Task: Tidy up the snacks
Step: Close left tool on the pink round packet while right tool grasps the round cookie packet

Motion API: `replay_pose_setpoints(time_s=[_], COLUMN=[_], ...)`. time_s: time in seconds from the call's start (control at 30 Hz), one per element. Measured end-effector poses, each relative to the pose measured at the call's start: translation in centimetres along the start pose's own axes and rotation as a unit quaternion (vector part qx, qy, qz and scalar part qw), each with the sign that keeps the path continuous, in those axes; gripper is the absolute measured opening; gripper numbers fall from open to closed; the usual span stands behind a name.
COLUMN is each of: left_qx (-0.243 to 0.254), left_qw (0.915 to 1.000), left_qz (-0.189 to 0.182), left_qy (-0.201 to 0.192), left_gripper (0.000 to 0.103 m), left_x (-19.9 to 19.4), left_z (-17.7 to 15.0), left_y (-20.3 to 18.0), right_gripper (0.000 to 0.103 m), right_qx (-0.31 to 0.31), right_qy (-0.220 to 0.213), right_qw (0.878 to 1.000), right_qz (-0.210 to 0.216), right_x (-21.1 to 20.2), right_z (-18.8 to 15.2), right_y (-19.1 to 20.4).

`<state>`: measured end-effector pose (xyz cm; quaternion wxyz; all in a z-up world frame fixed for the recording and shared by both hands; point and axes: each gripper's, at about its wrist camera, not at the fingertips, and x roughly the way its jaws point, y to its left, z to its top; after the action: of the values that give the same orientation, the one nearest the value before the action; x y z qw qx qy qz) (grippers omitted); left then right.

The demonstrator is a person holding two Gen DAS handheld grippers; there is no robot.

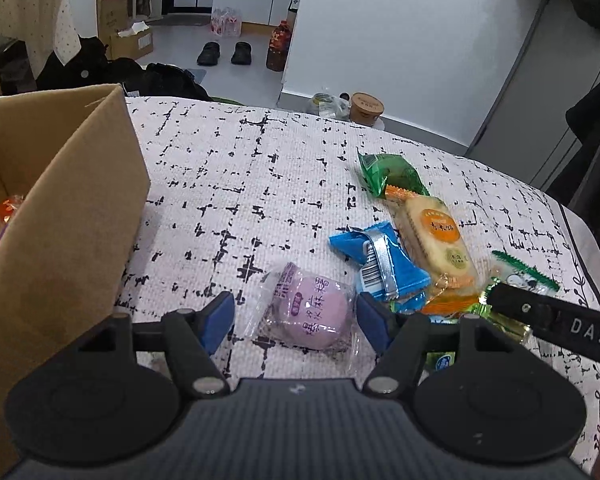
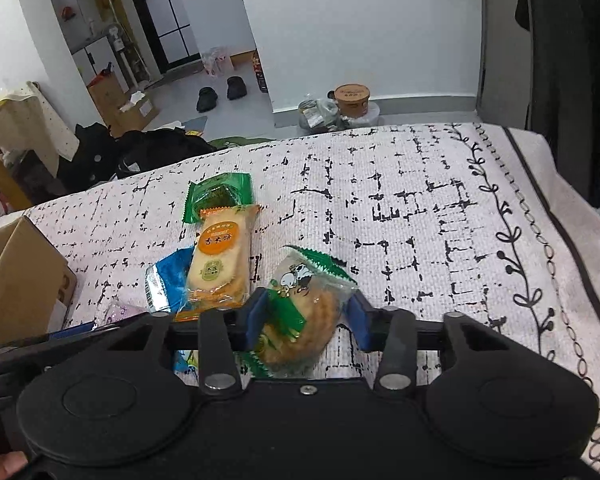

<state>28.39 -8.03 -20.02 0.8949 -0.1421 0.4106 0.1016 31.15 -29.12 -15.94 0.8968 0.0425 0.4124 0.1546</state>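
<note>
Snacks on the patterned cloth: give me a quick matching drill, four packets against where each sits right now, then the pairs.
Things:
1. purple round snack
2. cookie packet with the cartoon dog
3. orange-label rice cracker
4. dark green packet

Places:
A. farthest back in the pile, behind the cracker
B. between the blue pads of the left tool, gaps at both sides
C. lying over the blue packet
D. between the pads of the right tool

Pairs: 1-B, 2-D, 3-C, 4-A
</note>
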Motion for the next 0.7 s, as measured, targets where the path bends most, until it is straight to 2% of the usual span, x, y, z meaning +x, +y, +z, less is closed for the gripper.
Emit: replay_pose_setpoints(time_s=[0.17,0.53,0.67,0.7], left_qx=[0.000,-0.006,-0.011,-0.012], left_qw=[0.9999,0.9995,0.9990,0.9988], left_qz=[-0.015,-0.029,-0.041,-0.044], left_qy=[0.003,-0.013,-0.016,-0.017], left_gripper=[0.041,0.029,0.014,0.013], left_x=[-0.5,-3.8,-4.9,-5.2], left_z=[0.0,0.2,0.5,0.6], left_y=[0.1,0.8,1.1,1.3], right_gripper=[0.026,0.020,0.020,0.020], right_qx=[0.033,0.051,0.052,0.053], right_qy=[-0.012,-0.042,-0.057,-0.060], right_qw=[0.999,0.997,0.996,0.996], right_qz=[0.025,0.042,0.046,0.047], right_x=[-1.6,-3.9,-5.1,-5.4], right_z=[0.1,-0.4,-0.1,0.0], right_y=[-0.5,1.0,1.5,1.6])
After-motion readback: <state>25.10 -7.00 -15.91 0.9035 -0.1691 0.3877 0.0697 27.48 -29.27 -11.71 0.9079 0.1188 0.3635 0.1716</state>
